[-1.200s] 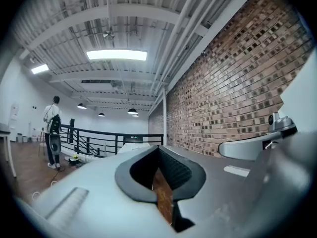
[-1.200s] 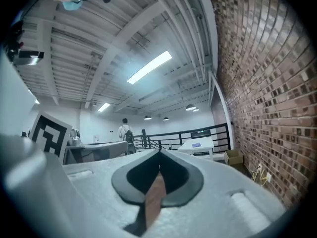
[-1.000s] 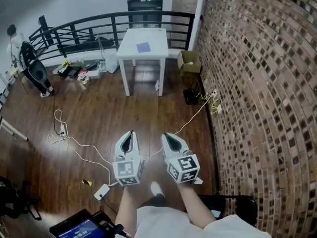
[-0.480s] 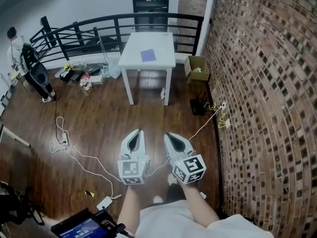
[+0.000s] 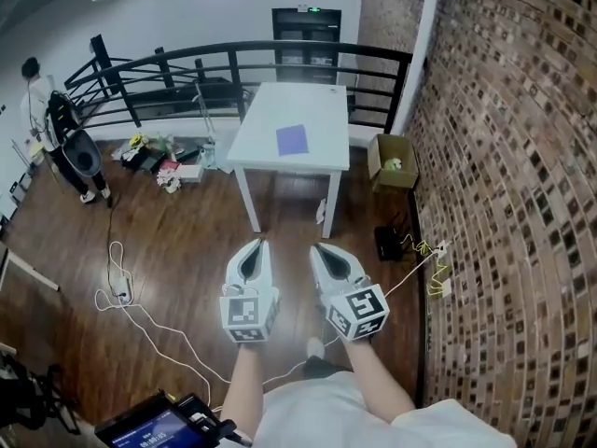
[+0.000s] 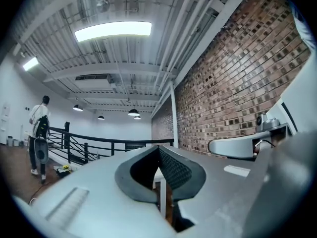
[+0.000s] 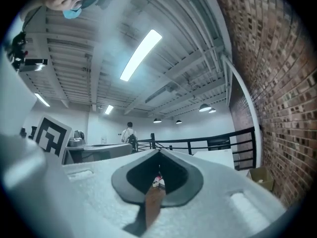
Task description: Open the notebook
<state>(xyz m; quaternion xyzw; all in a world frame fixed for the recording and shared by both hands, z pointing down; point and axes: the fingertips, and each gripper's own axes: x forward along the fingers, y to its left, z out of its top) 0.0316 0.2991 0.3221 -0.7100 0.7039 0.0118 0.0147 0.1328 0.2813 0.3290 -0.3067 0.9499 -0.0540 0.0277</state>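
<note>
The white square table [image 5: 280, 105] sits nearer you now, thin purple notebook [image 5: 292, 140] at its centre; your left hand-held gripper [image 5: 251, 253] and right hand-held gripper [image 5: 327, 258] are closed, empty.

An open cardboard box [image 5: 392, 161] sits on the wooden floor [image 5: 177, 241] by the brick wall [image 5: 522, 203]; white cables [image 5: 140, 311] trail at left, clutter [image 5: 159, 157] heaped beneath the black railing [image 5: 233, 59].

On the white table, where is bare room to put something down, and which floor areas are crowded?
The table is bare all around the purple notebook, widest toward the railing. The floor left of it is crowded with a clutter pile and cables; a cardboard box sits on its right.
</note>
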